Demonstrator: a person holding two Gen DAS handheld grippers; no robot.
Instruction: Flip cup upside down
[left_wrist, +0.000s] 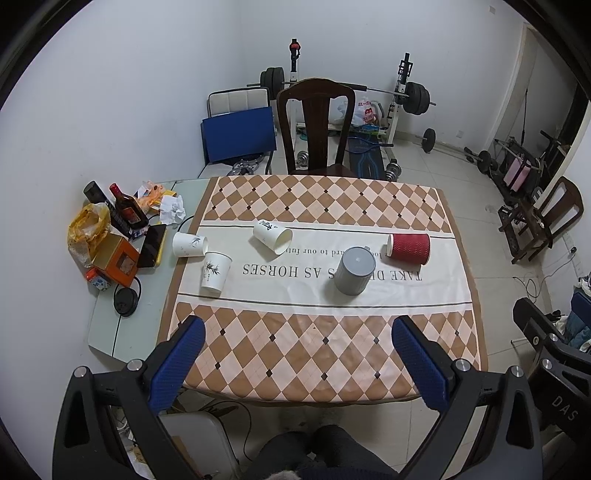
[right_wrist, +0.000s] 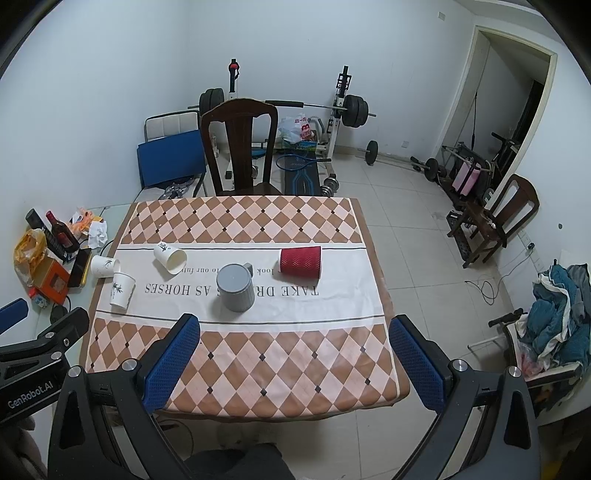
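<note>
A grey mug (left_wrist: 354, 270) (right_wrist: 235, 287) stands upside down mid-table. A red ribbed paper cup (left_wrist: 409, 249) (right_wrist: 300, 261) lies on its side to its right. A white paper cup (left_wrist: 272, 236) (right_wrist: 170, 257) lies on its side, mouth toward me. Another white cup (left_wrist: 189, 244) (right_wrist: 105, 266) lies at the left edge, and a third (left_wrist: 215, 272) (right_wrist: 122, 290) stands upside down beside it. My left gripper (left_wrist: 298, 332) and right gripper (right_wrist: 294, 330) are both open and empty, above the table's near edge.
The table wears a checkered cloth (left_wrist: 317, 354) (right_wrist: 258, 365). A glass side table (left_wrist: 110, 332) at left holds a bottle (left_wrist: 127, 206), boxes, bags and a phone. A wooden chair (left_wrist: 316, 125) stands behind the table. Gym weights and another chair (right_wrist: 495, 225) are on the floor.
</note>
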